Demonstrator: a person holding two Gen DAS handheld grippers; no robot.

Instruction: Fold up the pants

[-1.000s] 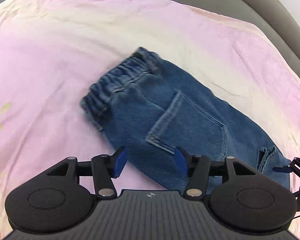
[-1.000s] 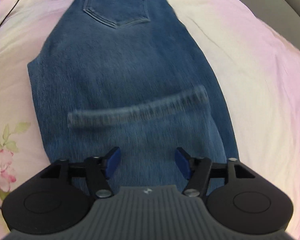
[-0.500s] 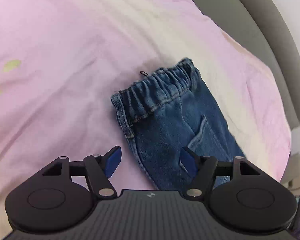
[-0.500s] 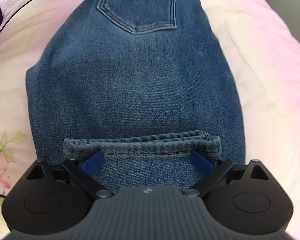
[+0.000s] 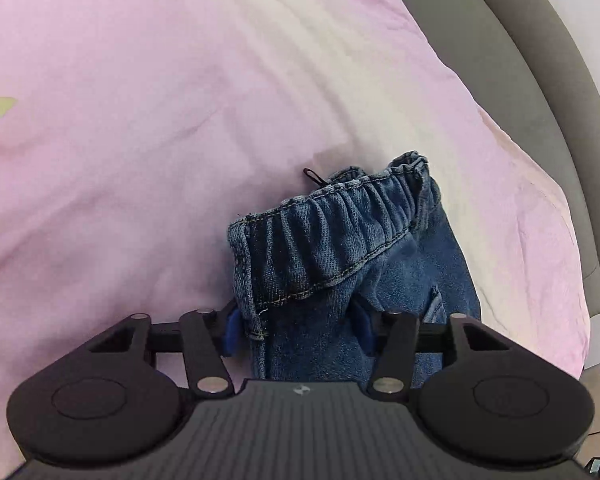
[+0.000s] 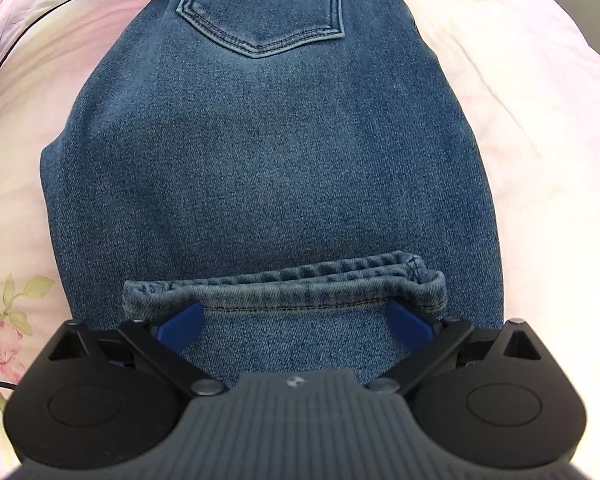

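A wide bed under a pale pink cotton sheet (image 5: 148,92) with a faint floral print carries the blue denim pants (image 6: 268,152), spread back pocket upward across its middle. The left tongs (image 5: 296,330) sit half closed around the bunched elastic waistband corner (image 5: 328,232), blue pads at either side; whether they actually pinch the cloth is hard to tell. The right tongs (image 6: 296,324) are spread wide, straddling the stitched leg hem (image 6: 284,284) without gripping it.
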